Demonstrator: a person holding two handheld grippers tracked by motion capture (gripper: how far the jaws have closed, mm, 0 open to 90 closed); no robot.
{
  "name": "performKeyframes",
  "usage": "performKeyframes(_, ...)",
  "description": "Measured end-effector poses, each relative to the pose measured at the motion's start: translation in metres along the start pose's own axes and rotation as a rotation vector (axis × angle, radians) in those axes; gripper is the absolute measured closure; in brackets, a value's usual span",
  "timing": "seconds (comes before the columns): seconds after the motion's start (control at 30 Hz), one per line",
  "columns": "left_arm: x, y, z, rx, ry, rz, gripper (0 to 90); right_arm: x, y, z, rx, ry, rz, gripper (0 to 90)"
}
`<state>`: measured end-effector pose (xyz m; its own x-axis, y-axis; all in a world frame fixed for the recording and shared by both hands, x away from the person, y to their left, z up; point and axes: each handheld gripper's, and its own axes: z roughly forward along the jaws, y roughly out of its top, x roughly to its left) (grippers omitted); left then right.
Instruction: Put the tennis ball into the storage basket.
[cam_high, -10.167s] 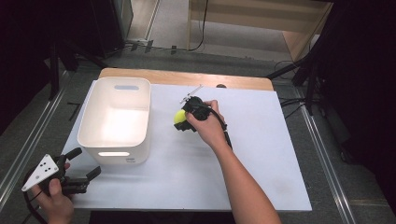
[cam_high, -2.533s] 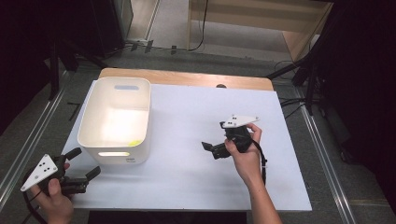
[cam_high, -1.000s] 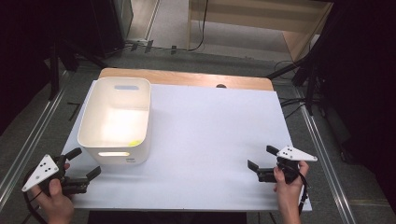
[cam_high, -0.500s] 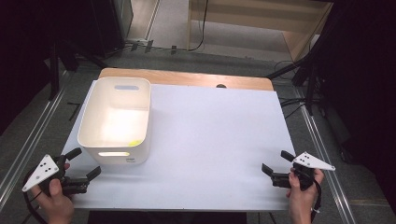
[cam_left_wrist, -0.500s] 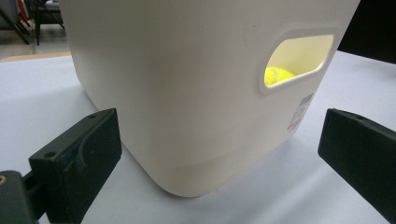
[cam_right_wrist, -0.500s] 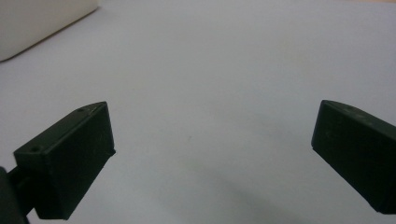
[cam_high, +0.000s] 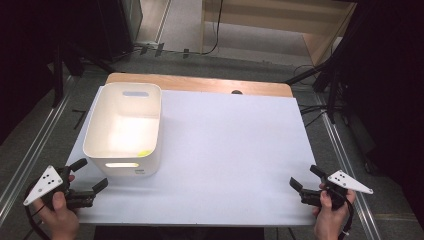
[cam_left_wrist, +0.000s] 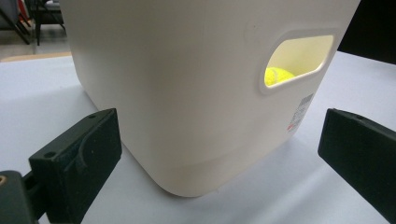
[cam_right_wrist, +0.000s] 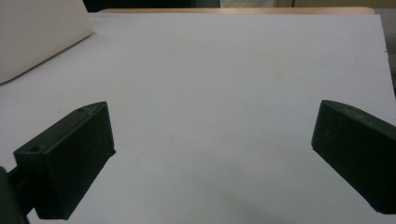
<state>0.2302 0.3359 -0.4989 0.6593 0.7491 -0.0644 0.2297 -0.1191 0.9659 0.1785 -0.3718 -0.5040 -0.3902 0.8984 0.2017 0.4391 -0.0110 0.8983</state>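
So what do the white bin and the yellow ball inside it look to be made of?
The white bin looks like moulded plastic with a smooth satin finish: rounded corners, a cut-out handle, light glowing through its walls. The yellow ball is likely a felt tennis ball, though too little shows to be sure.

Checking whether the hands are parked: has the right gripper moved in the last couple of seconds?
Yes. The right gripper has drawn back from mid-table, away from the white bin, to the table's near right corner.

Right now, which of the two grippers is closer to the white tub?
The left. The left gripper sits just off the near corner of the white tub, its jaws open toward it. The right gripper is at the table's far right edge, well away.
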Motion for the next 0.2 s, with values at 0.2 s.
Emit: performKeyframes(0.2,0.0002,0.0002,0.0007,0.003,0.001,-0.001,0.0,-0.0015,-0.0039,-0.0008,-0.001,-0.006,0.025,0.0)
